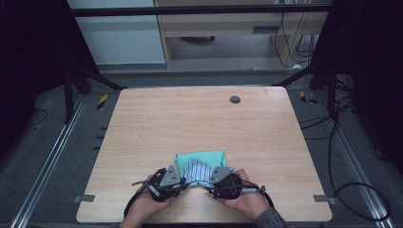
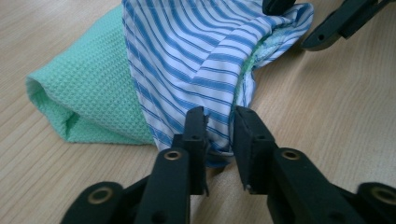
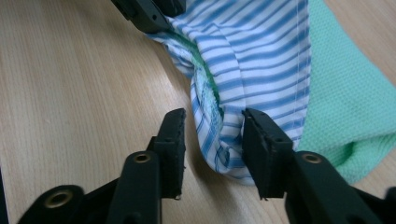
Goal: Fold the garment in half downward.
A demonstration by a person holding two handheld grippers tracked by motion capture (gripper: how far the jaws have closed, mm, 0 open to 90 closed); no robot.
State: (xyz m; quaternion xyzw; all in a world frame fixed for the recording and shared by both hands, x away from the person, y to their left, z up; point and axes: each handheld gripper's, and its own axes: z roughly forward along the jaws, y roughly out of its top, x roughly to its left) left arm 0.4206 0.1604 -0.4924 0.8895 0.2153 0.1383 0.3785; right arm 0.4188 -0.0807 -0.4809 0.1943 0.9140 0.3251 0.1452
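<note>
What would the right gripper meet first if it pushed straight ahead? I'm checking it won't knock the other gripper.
The right gripper would most likely meet the striped cloth first: a corner already sits between its open jaws. The left gripper lies farther on, off to one side.

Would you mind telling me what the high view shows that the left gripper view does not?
High view: the whole wooden table with a dark round disc near its far edge, both hands and the floor cables. Left gripper view: the left gripper with its jaws slightly apart around a corner of the striped cloth, and the green cloth's waffle weave. Both: striped cloth lying on green cloth, with the right gripper at its other corner.
</note>
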